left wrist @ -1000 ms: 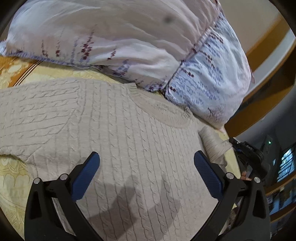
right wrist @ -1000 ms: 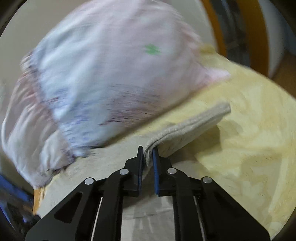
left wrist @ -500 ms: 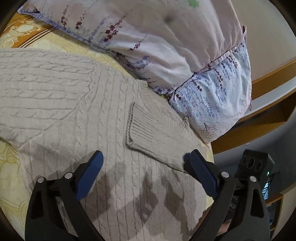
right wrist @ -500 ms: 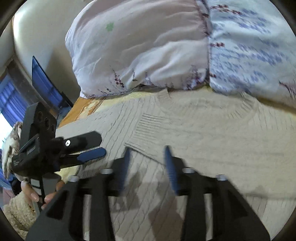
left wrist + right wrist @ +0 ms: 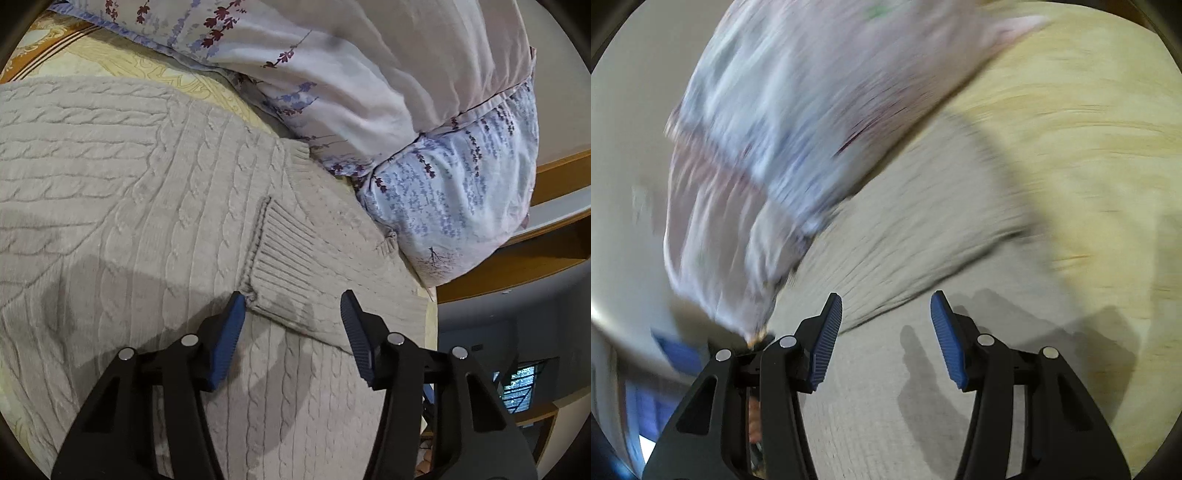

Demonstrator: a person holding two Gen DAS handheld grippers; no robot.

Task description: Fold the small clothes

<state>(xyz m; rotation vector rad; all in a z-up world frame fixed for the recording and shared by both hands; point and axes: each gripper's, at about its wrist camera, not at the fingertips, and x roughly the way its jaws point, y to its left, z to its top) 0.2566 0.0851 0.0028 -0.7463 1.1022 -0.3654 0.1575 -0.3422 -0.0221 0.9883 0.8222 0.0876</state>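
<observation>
The beige cable-knit sweater (image 5: 140,206) lies flat on the pale yellow patterned bedspread (image 5: 155,70), filling the ground beneath and ahead of the left gripper (image 5: 291,306). That gripper's blue-padded jaws are closing; the ribbed cuff of the folded-over sleeve (image 5: 284,258) sits between and just ahead of the tips, not yet pinched, with its lower corner beside the left-hand pad. To that gripper's left the knit runs on unobstructed; a strip of bare bedspread shows at the far left edge. Ahead and to the right, the floral white-and-lilac pillows (image 5: 388,96) rest against the sweater's ribbed collar (image 5: 295,155) and block the way forward. Beyond them, right, a wooden bed frame (image 5: 554,177) marks the bed's edge. The right wrist view is heavily blurred. The right gripper (image 5: 886,310) stands part open with nothing between its pads, above the sweater. Open bedspread lies ahead and to its right; the pillows crowd its left front.
</observation>
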